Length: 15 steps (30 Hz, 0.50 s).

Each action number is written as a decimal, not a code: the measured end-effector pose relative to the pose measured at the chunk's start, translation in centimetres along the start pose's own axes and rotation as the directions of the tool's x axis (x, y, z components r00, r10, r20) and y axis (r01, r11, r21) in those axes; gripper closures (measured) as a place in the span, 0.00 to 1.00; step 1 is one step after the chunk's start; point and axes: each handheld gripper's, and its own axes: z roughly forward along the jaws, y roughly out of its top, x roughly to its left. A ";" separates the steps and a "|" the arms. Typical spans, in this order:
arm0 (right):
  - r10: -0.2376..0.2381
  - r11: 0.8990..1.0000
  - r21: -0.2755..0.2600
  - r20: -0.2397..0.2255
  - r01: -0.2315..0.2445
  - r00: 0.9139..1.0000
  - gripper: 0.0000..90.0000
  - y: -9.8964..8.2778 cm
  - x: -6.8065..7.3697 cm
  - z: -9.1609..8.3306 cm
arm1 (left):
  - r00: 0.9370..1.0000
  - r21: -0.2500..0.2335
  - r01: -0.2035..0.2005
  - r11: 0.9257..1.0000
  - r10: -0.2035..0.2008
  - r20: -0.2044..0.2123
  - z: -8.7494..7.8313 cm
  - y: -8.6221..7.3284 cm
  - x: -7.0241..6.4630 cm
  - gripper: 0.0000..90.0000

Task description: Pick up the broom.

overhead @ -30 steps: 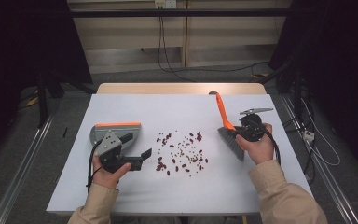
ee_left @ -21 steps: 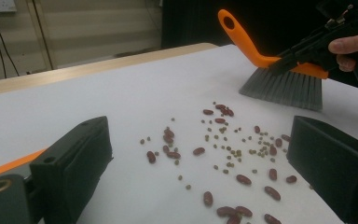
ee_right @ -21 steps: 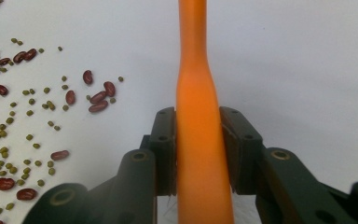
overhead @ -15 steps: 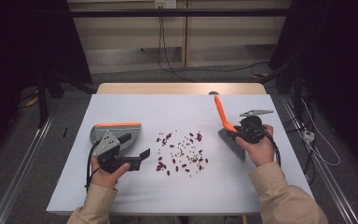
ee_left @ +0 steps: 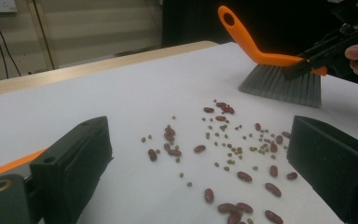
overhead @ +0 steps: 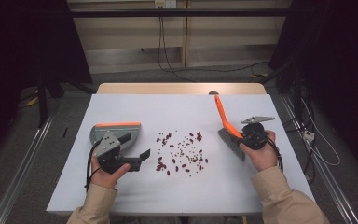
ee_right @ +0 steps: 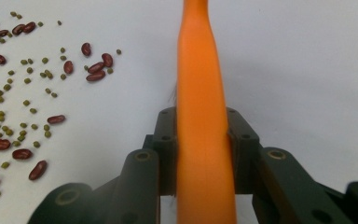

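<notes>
R gripper (overhead: pixel 246 138): fingers pinched orange brush (overhead: pixel 224 122) handle, just re-closed.
L gripper (overhead: pixel 137 157): fingers spread, empty, by dustpan (overhead: pixel 116 129).
Counter (overhead: pixel 177 191): beans (overhead: pixel 181 153) scattered btwn.

Brush (overhead: pixel 227 129): smooth orange plastic handle with a soft sheen; grey bristles, fine and matt. Dustpan (overhead: pixel 116 132): grey plastic, orange rim, matt. Beans (ee_left: pixel 233 149): red ones glossy and smooth-skinned, small green ones duller. Table (overhead: pixel 177 191): white matt sheet, paper-like, over a pale wood top showing at the far edge. Right gripper (ee_right: pixel 200 135) and left gripper (ee_left: pixel 200 172): black matt plastic jaws, brassy metal inserts.
</notes>
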 end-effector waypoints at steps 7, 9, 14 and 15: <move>-0.006 1.000 -0.009 0.010 0.006 1.000 0.79 0.1 0.3 0.0 | 1.000 0.001 -0.002 1.000 0.002 -0.001 -0.5 -0.3 0.5 0.07; 0.001 1.000 -0.020 0.015 0.000 1.000 0.79 0.1 0.3 0.0 | 1.000 -0.004 0.000 1.000 0.000 -0.001 -0.7 -0.4 0.6 0.07; 0.020 0.997 -0.068 -0.003 -0.020 1.000 0.79 0.2 0.2 -0.1 | 1.000 0.007 0.000 1.000 0.000 0.004 -1.1 -0.8 0.9 0.06; 0.016 0.997 -0.070 0.003 -0.016 1.000 0.79 0.3 0.3 -0.1 | 1.000 0.011 -0.004 1.000 0.004 0.005 -1.2 -0.9 1.0 0.06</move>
